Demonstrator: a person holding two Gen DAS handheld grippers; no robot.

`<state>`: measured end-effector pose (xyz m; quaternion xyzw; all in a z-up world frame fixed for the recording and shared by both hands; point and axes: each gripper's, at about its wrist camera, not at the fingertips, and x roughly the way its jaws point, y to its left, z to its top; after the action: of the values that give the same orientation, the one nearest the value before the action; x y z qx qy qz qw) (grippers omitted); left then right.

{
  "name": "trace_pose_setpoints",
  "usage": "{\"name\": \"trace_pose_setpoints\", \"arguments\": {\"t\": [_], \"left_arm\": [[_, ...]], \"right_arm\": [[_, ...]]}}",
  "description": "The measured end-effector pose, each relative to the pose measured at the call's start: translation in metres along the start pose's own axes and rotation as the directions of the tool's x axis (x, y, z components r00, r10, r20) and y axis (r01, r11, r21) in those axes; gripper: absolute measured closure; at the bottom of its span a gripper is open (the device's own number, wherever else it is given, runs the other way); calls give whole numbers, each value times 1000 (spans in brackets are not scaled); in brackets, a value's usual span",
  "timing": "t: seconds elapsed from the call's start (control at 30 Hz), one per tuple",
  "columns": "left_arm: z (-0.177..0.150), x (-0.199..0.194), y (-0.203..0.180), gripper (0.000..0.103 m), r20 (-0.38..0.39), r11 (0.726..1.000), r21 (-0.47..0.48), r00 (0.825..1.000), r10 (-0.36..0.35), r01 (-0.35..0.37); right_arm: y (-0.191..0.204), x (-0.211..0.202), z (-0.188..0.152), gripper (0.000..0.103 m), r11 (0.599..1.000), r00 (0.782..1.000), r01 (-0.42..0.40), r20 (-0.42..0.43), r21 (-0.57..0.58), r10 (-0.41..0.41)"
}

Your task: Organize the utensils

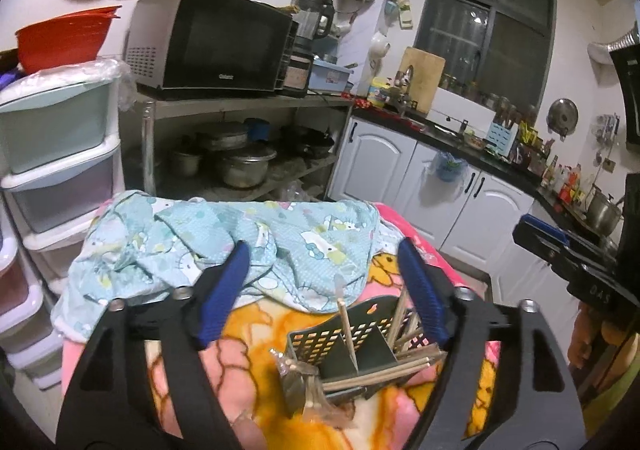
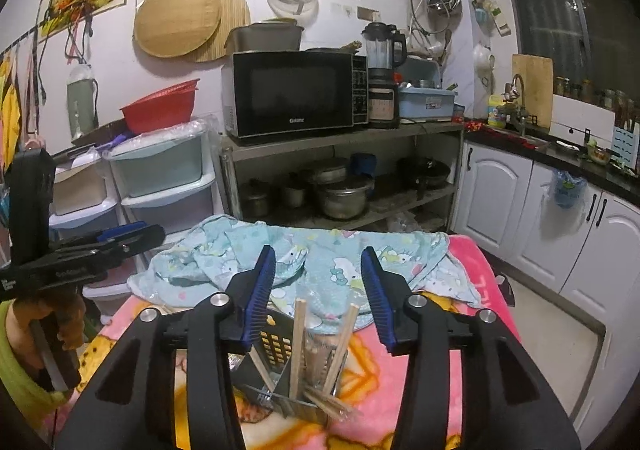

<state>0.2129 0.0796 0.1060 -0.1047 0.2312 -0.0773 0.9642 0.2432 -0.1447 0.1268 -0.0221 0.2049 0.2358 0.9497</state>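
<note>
Chopsticks (image 2: 298, 346) stand propped in the slotted utensil caddy (image 1: 320, 342) on the near cartoon blanket (image 2: 460, 378), dividers keeping them upright. Left gripper (image 1: 328, 282) gapes wide, right gripper (image 2: 320, 286) half-spread, both empty, hovering above for a pick.

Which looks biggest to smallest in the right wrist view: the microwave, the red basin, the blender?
1. microwave
2. red basin
3. blender
All stand at a similar distance from the camera, so the order seems reliable.
</note>
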Motion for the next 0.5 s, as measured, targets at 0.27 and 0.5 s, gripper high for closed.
{"name": "trace_pose_setpoints", "arguments": {"t": [0.27,0.5], "left_arm": [[3,-32,-3,11,20,999,-33,1000,1,0],[3,-59,-12,11,43,999,-41,999,1,1]], "right_arm": [[-2,-34,-8,42,1000,999,3,45,17,-3],[-1,-64,-13,29,999,996,14,86,30,-17]]}}
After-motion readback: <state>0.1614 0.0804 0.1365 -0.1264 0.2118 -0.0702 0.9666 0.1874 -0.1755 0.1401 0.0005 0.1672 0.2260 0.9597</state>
